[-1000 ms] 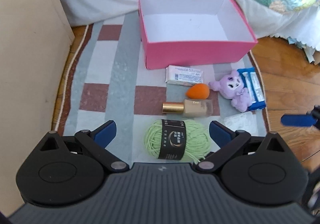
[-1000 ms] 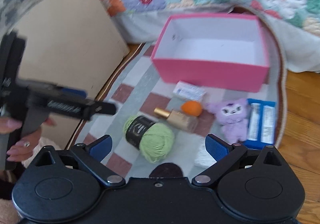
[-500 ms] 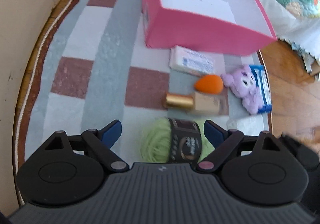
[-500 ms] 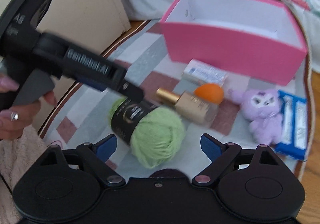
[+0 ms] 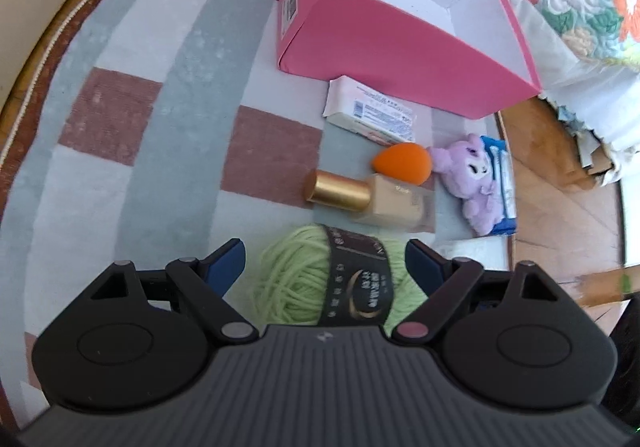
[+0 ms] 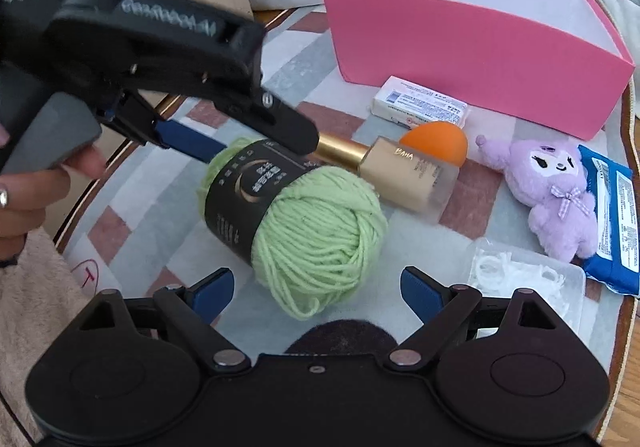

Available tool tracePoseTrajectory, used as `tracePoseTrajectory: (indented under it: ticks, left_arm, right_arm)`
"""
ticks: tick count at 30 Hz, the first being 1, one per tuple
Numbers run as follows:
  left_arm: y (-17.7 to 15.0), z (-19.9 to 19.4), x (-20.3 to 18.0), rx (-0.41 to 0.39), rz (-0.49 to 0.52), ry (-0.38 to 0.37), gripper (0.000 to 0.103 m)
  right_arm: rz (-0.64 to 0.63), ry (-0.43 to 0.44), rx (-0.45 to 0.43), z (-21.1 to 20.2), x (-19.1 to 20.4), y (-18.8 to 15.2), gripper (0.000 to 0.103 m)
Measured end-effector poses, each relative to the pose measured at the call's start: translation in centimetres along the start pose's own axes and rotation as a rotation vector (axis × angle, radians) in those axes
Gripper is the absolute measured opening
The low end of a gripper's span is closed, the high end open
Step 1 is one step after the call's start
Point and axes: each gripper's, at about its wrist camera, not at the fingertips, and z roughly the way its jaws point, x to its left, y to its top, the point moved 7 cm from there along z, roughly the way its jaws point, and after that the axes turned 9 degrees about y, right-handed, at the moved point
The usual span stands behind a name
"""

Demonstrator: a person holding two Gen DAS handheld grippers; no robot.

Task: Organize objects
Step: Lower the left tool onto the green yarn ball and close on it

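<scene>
**Both grippers at the yarn**

My left gripper straddles the green yarn ball on the rug — jaws just narrowing, not pressing. My right gripper is spread beside it. Beyond — the foundation bottle, then the pink box.

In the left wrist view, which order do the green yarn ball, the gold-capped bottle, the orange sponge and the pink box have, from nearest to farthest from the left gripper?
1. Green yarn ball, between the fingers of the left gripper.
2. Gold-capped bottle, just beyond the yarn.
3. Orange sponge, behind the bottle, slightly right.
4. Pink box, farthest, at the top.
</scene>
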Motion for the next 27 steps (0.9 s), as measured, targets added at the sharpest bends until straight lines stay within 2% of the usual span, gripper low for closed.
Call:
tracePoseTrajectory:
  ticks: [2, 3, 4, 5, 7, 10, 14, 20, 27]
  left_arm:
    - [-0.3, 0.1, 0.2, 0.006, -0.006, -0.013, 0.077]
    - [-0.4, 0.2, 0.3, 0.014, -0.012, -0.030, 0.069]
    - [-0.7, 0.5, 0.1, 0.037, -0.012, -0.073, 0.063]
    - [-0.9, 0.7, 0.1, 0.043, -0.010, -0.081, 0.063]
    - [-1.1, 1.1, -0.1, 0.024, 0.005, -0.054, 0.060]
    - [-1.3, 0.6, -0.4, 0.006, 0.003, -0.058, 0.058]
    - [-2.0, -0.5, -0.9, -0.002, -0.012, -0.096, 0.058]
    - [-2.2, -5.8, -3.1, -0.100, 0.033, -0.122, 0.058]
    - [0.7, -13.3, -6.4, -0.210, 0.123, -0.149, 0.059]
  right_arm:
    - [0.018, 0.014, -0.010, 0.2, 0.0, 0.2, 0.091]
    - [0.026, 0.021, -0.013, 0.3, -0.1, 0.2, 0.089]
    - [0.038, 0.033, -0.015, 0.5, -0.1, 0.2, 0.080]
    - [0.054, 0.052, -0.020, 0.6, -0.1, 0.1, 0.074]
    - [0.082, 0.065, -0.039, 0.8, -0.2, -0.1, 0.071]
    - [0.083, 0.062, -0.061, 0.6, -0.1, -0.1, 0.067]
    - [0.022, 0.022, -0.056, -0.3, 0.7, 0.1, 0.065]
    - [-0.099, -0.028, -0.083, -4.8, 2.5, 1.7, 0.065]
    - [-0.262, -0.068, -0.186, -11.4, 3.9, 5.9, 0.065]
